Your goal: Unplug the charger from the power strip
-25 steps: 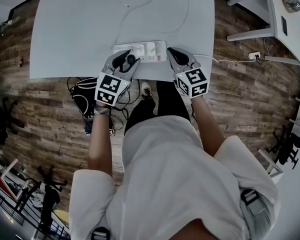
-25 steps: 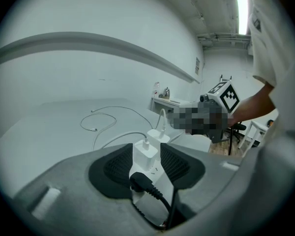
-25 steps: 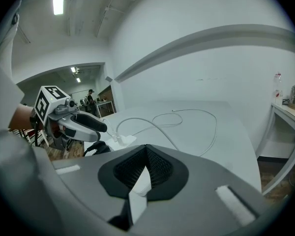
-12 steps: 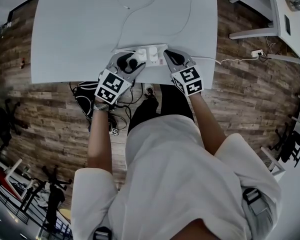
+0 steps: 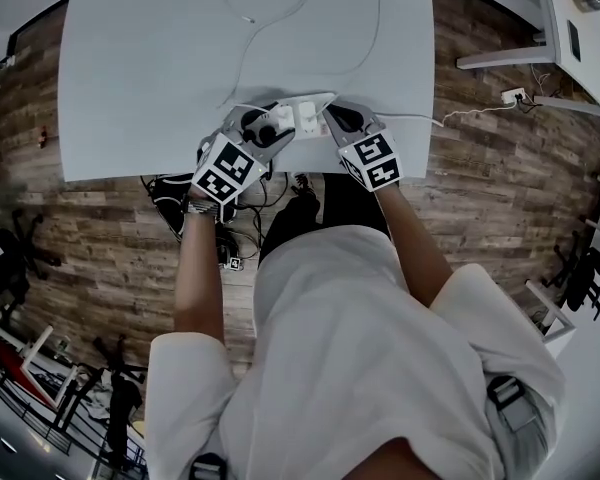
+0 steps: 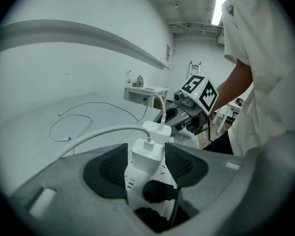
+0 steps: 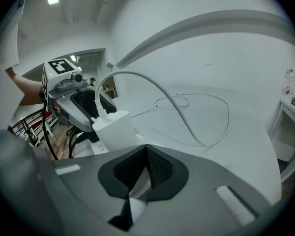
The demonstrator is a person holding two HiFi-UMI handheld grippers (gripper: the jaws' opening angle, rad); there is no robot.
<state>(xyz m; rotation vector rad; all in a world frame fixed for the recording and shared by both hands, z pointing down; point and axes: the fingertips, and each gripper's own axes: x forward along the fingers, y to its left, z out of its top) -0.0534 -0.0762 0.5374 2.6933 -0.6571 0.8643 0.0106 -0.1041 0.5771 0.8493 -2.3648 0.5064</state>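
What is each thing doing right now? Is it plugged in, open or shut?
charger: plugged into the power strip.
second charger: plugged in too.
black plug: plugged in.
white cable: plugged into the charger.
left gripper: jaws opening, charger between them.
right gripper: shut on the power strip.

white charger, white power strip, black plug, pale grey table, brown wood-plank floor.

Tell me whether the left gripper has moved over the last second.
Yes. The left gripper has pushed farther over the table's near edge, onto the power strip; its jaws are opening with the charger between them.
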